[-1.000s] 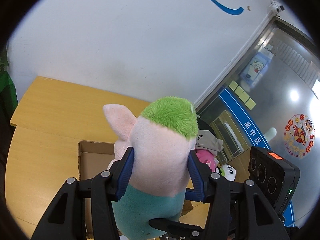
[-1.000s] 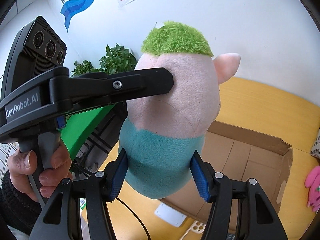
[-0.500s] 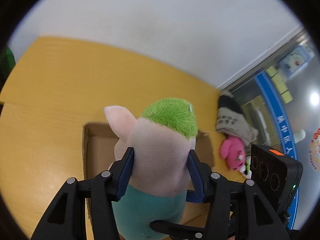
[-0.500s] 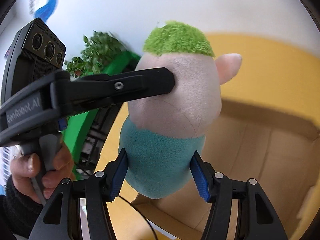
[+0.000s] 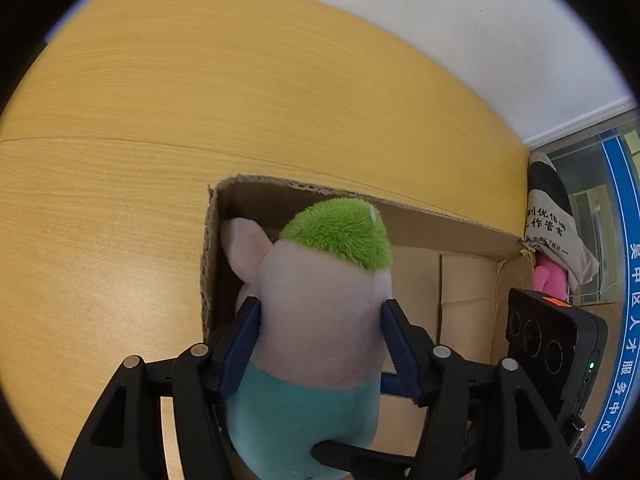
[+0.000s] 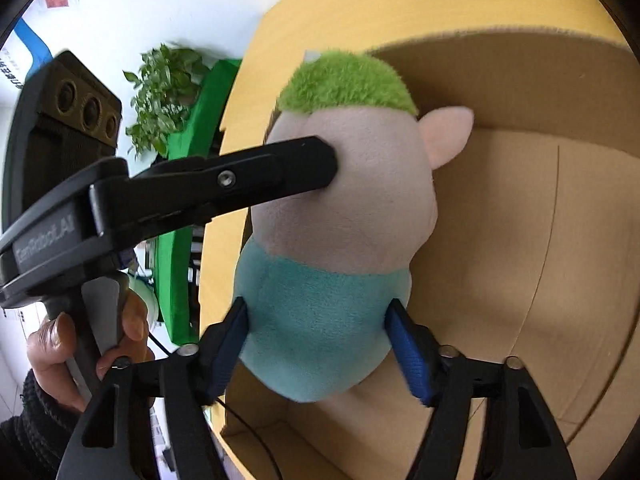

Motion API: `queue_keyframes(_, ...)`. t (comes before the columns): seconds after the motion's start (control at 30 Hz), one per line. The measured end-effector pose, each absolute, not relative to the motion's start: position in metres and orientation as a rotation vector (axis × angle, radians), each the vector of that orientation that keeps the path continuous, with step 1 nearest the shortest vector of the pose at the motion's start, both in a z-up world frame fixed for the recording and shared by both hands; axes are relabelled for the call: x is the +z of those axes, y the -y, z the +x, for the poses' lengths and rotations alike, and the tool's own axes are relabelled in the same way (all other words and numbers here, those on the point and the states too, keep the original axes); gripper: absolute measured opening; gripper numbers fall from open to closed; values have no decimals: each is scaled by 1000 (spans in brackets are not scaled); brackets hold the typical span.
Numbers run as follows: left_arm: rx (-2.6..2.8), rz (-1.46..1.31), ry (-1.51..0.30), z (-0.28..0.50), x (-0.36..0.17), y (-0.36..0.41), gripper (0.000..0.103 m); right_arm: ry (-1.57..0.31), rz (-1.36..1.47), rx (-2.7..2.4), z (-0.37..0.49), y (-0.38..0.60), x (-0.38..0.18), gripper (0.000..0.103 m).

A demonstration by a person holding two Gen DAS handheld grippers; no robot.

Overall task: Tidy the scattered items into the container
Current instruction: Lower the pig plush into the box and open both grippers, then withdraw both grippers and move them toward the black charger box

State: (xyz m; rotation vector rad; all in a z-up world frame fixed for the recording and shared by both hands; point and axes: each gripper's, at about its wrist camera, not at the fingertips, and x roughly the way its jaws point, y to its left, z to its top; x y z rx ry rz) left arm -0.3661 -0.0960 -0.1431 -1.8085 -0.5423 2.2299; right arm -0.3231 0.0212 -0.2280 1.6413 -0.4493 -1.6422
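Observation:
A plush doll [image 5: 320,320] with a pink head, green hair and a teal body is held by both grippers. My left gripper [image 5: 320,344] is shut on its head. My right gripper [image 6: 320,344] is shut on its teal body [image 6: 316,332]. The doll hangs over the open cardboard box [image 5: 464,280], near the box's left wall. In the right wrist view the box's inside [image 6: 540,240] fills the right half, and one left gripper finger [image 6: 248,180] presses the doll's head from the left.
The box sits on a yellow wooden table [image 5: 160,120]. A pink plush [image 5: 550,278] and a beige printed bag [image 5: 560,224] lie beyond the box's right end. A green plant [image 6: 164,92] stands past the table edge. A white wall runs behind.
Both grippers have tilted down and carried the doll lower, from above the box to over its opening. The grips have not changed.

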Motion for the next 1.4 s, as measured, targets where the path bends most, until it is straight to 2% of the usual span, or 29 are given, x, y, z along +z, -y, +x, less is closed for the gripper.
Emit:
queue_keyframes(0.07, 2251, -1794, 516, -362, -129, 93, 60, 459, 1638, -1694, -325, -33, -215, 92)
queue_keyframes(0.17, 2346, -1734, 395, -353, -96, 94, 62, 483, 1603, -1728, -333, -40, -198, 93)
queue_keyframes(0.27, 2432, -1632, 319, -335, -58, 100, 65, 416, 1522, -1818, -325, -40, -164, 95)
queue_keyframes(0.33, 2468, -1553, 312, -312, -32, 102, 68, 363, 1475, -1893, -303, -52, -138, 96)
queue_keyframes(0.6, 2594, -1388, 240, -207, 47, 94, 68, 265, 1462, -2201, -200, -120, -35, 97)
queue_keyframes(0.67, 2603, -1348, 227, -181, 59, 79, 68, 202, 1461, -2253, -178, -131, -15, 97)
queue_keyframes(0.73, 2614, -1324, 199, -155, 67, 73, 74, 167, 1442, -2299, -156, -140, 8, 98)
queue_keyframes(0.83, 2625, -1305, 188, -121, 75, 59, 74, 111, 1390, -2374, -119, -152, 37, 102)
queue_keyframes(1.0, 2644, -1287, 187, -78, 89, 31, 74, 60, 1307, -2400, -67, -173, 78, 103)
queue_keyframes(1.3, 2812, -1223, 139, 2, 120, -7, 77, 18, 1212, -2444, 0, -212, 100, 102)
queue_keyframes(1.33, 2822, -1224, 148, 8, 120, -10, 77, 1, 1192, -2444, 6, -213, 101, 101)
queue_keyframes(1.37, 2826, -1222, 162, 14, 120, -12, 77, -25, 1163, -2449, 13, -215, 103, 84)
queue_keyframes(1.4, 2822, -1211, 176, 21, 121, -14, 71, -48, 1136, -2457, 19, -218, 105, 64)
